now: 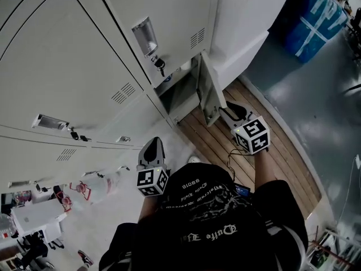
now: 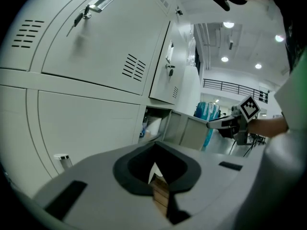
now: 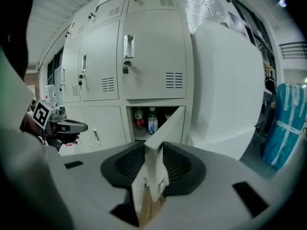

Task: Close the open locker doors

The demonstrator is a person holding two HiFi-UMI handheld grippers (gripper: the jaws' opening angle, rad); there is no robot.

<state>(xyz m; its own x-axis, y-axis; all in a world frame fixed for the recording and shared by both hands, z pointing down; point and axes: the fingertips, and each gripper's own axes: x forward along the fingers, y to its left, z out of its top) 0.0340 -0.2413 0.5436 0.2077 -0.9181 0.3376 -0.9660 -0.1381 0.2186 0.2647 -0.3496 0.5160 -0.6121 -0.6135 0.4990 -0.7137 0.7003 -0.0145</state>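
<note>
The bottom locker (image 1: 177, 94) stands open, and its grey door (image 1: 207, 89) swings out over the wooden floor strip. My right gripper (image 1: 228, 112) is at the door's free edge. In the right gripper view the door's edge (image 3: 154, 162) runs straight between the jaws, and my right gripper (image 3: 154, 178) is shut on it. Bottles (image 3: 152, 121) stand inside the compartment. My left gripper (image 1: 152, 149) hangs in front of the closed lockers to the left, shut with nothing in it. From the left gripper view I see the open door (image 2: 192, 133) and the right gripper (image 2: 221, 123) at it.
Closed locker doors with handles and hanging keys (image 1: 159, 65) fill the wall. A white column (image 3: 225, 85) stands right of the open locker, with a blue bag (image 1: 316, 18) beyond it. A white box (image 1: 34, 219) and bags (image 1: 84, 189) lie on the floor at the left.
</note>
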